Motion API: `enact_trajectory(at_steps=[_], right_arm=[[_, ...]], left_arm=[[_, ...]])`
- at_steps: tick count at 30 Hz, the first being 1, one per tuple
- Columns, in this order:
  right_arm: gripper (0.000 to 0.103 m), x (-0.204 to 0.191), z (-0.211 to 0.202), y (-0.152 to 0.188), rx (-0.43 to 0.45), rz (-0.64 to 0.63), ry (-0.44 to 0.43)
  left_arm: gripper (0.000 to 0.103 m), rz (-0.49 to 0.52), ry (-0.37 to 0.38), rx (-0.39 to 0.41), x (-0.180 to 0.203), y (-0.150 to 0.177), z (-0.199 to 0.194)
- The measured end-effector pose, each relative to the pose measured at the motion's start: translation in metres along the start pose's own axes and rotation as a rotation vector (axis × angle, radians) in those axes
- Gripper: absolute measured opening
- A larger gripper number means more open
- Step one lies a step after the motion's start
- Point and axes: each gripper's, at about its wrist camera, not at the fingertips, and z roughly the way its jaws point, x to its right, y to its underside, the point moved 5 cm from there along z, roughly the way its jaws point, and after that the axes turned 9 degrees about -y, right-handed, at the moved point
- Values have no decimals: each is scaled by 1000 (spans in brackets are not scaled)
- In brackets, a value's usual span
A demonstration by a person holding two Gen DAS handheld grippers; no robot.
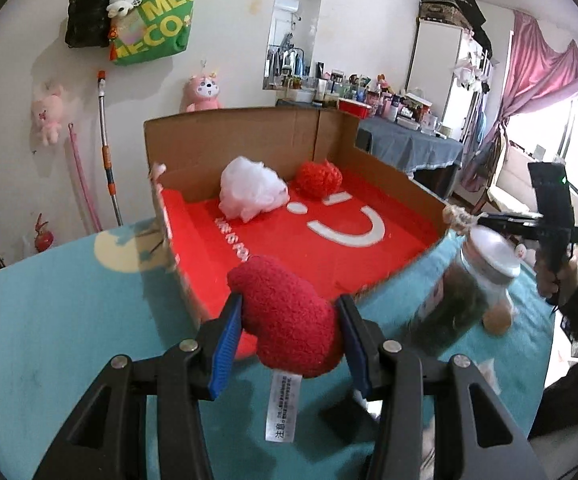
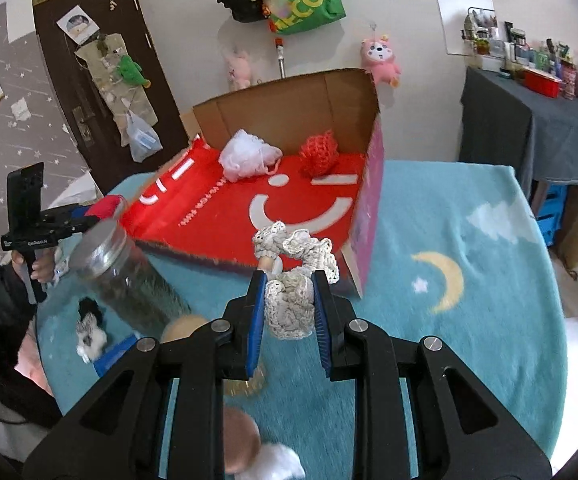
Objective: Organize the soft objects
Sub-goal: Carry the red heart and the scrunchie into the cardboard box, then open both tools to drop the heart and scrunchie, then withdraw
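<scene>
Left gripper [image 1: 289, 324] clamps a red plush toy [image 1: 287, 320] at the box's [image 1: 249, 136] near edge; soft and light, it is best pinched across its body. Right gripper [image 2: 289, 304] squeezes a cream crocheted doll [image 2: 289, 308] above the counter [image 2: 469, 280], before the box; limp, probably easily snagged.
</scene>
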Motion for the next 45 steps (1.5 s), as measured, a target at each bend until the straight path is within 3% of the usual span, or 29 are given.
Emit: enact_trajectory(at_steps=[7, 11, 15, 24, 29, 39, 43, 45], right_arm=[[21, -6, 36, -49, -26, -20, 29], [21, -2, 73, -80, -108, -25, 123], [21, 11, 119, -97, -224, 14, 216], [22, 34, 183, -98, -408, 1, 363], [23, 39, 189, -97, -424, -10, 382], [24, 42, 195, -91, -454, -42, 407], [30, 39, 196, -87, -464, -68, 399], [38, 38, 197, -86, -465, -69, 400]], left_arm=[[49, -88, -59, -103, -5, -40, 42], [49, -138, -71, -199, -8, -53, 74], [49, -131, -144, -275, -9, -62, 102], [50, -108, -248, -385, -14, -63, 148], [50, -105, -274, -433, -21, -55, 162], [52, -102, -282, -450, -22, -49, 169], [53, -99, -276, -448, -23, -49, 168], [53, -93, -277, -447, -21, -49, 167]])
